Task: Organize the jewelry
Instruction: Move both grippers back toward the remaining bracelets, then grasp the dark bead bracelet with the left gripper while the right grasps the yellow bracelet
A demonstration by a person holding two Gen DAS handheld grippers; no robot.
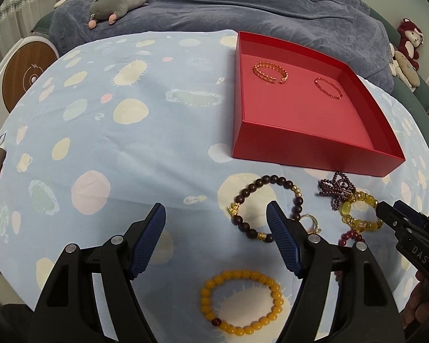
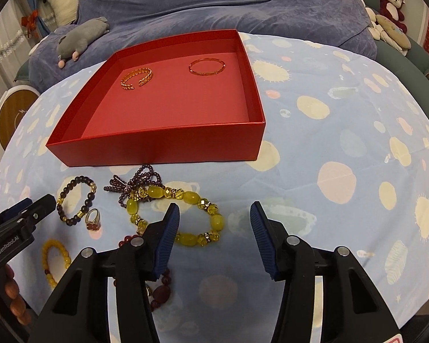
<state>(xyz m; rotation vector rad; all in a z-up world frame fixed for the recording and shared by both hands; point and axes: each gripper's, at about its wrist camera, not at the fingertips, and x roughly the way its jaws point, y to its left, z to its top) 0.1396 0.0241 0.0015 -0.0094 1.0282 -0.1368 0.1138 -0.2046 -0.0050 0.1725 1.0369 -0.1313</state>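
Note:
A red open box (image 1: pixel 300 145) (image 2: pixel 157 145) holds a gold chain bangle (image 1: pixel 270 73) (image 2: pixel 136 78) and a thin red-gold bangle (image 1: pixel 328 87) (image 2: pixel 206 67). On the cloth in front lie a dark bead bracelet (image 1: pixel 244 197) (image 2: pixel 63 193), a gold ring (image 1: pixel 311 223) (image 2: pixel 93 219), a purple bead piece (image 1: pixel 336 187) (image 2: pixel 140 178), a yellow crystal bracelet (image 1: pixel 360 214) (image 2: pixel 186 217), an amber bead bracelet (image 1: pixel 241 300) (image 2: pixel 54 257) and dark red beads (image 1: pixel 350 235) (image 2: pixel 160 288). My left gripper (image 1: pixel 216 218) is open over the cloth. My right gripper (image 2: pixel 214 217) is open by the yellow crystal bracelet.
The blue patterned cloth (image 1: pixel 114 143) covers a round table. A blue-grey blanket (image 2: pixel 228 5) with a grey plush toy (image 1: pixel 114 3) lies behind. Plush toys (image 2: pixel 389 3) sit at the far right. A round wooden-topped device (image 1: pixel 25 77) stands at the left.

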